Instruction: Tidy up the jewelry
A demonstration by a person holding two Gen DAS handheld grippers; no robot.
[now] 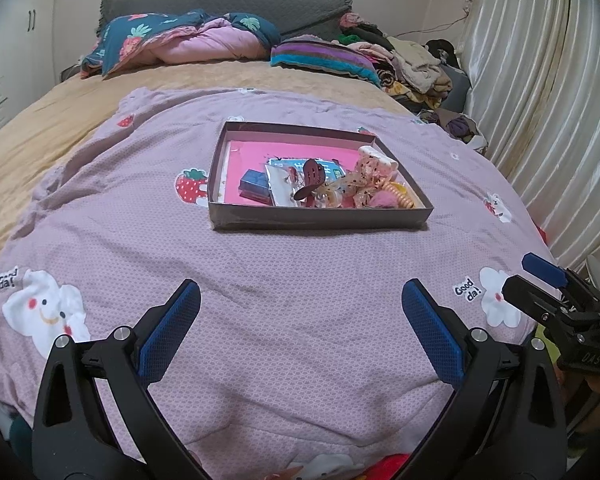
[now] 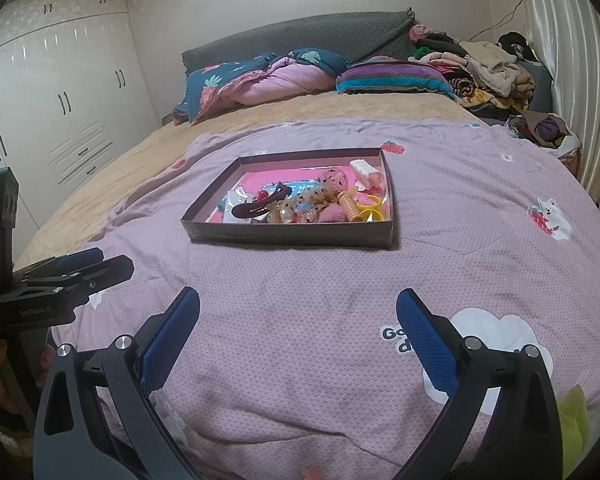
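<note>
A shallow dark box with a pink lining lies on a pink bedspread. It holds a heap of accessories: a brown hair claw, a dotted bow, an orange coil hair tie, a blue packet. My left gripper is open and empty, well short of the box. My right gripper is open and empty too. It shows at the right edge of the left wrist view.
The bedspread covers the near bed, with a tan sheet beyond. Pillows and a folded quilt lie at the headboard. A clothes pile and a curtain stand right. A wardrobe stands left.
</note>
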